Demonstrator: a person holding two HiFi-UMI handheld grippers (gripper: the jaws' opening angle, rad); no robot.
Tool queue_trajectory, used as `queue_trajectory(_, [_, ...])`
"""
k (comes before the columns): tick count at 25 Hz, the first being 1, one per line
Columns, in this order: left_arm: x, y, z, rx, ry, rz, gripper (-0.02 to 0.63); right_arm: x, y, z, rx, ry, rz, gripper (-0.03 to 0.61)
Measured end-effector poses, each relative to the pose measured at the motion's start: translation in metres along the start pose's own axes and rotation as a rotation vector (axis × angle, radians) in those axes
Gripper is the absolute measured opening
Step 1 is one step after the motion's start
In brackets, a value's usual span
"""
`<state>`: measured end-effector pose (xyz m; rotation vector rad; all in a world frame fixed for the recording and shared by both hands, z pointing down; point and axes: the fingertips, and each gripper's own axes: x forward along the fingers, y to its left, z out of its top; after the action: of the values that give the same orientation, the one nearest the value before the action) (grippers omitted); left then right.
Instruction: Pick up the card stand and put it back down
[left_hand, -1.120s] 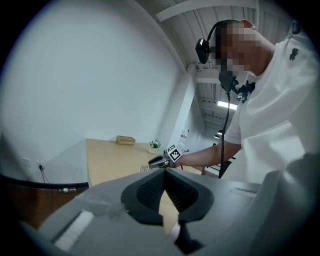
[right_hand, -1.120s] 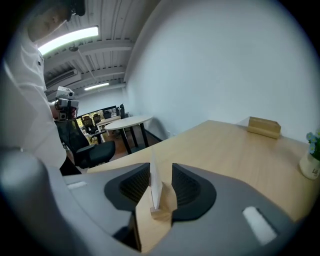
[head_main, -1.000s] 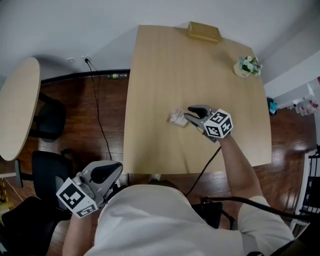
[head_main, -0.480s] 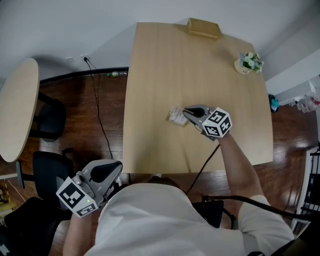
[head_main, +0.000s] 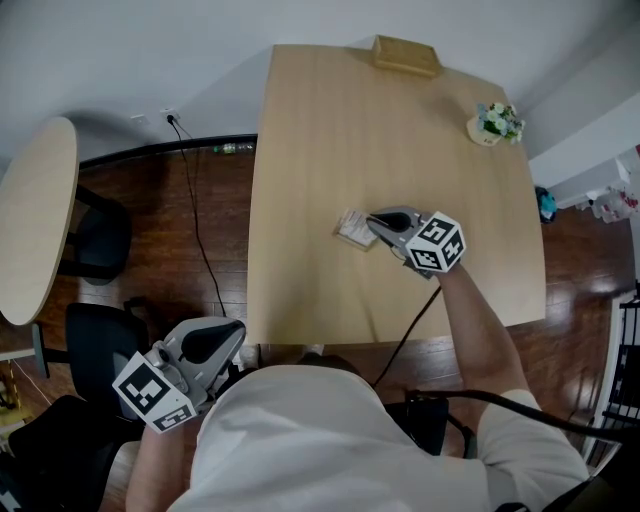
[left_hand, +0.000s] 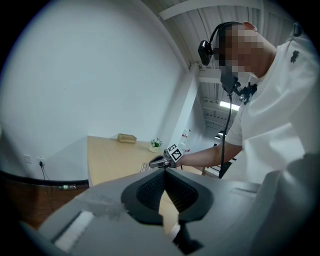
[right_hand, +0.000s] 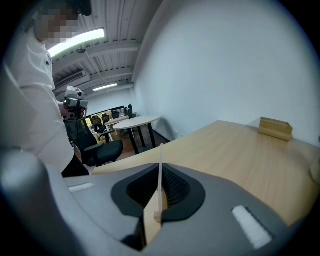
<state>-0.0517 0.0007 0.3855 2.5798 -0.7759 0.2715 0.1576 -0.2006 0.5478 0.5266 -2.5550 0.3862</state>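
The card stand, a small wooden base holding a white card, sits on the light wooden table near its middle. My right gripper reaches it from the right and is shut on it. In the right gripper view the card stands edge-on between the closed jaws, with the wooden base at the bottom. My left gripper hangs off the table at the lower left, beside the person's torso, shut and holding nothing. The left gripper view shows its pads meeting and, far off, the right gripper.
A wooden box lies at the table's far edge and a small flower pot at its far right. A round table and black chairs stand to the left. A cable runs over the floor.
The right gripper's jaws have closed onto the card stand. The left gripper has stayed where it was.
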Motion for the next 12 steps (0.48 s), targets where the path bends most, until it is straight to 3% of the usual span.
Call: queue_trajectory(12, [-0.012,0.001,-0.003,0.012,-0.024,-0.034,0.005,-0.030,0.010,0.044,-0.047,-0.040,-0.049,0.020])
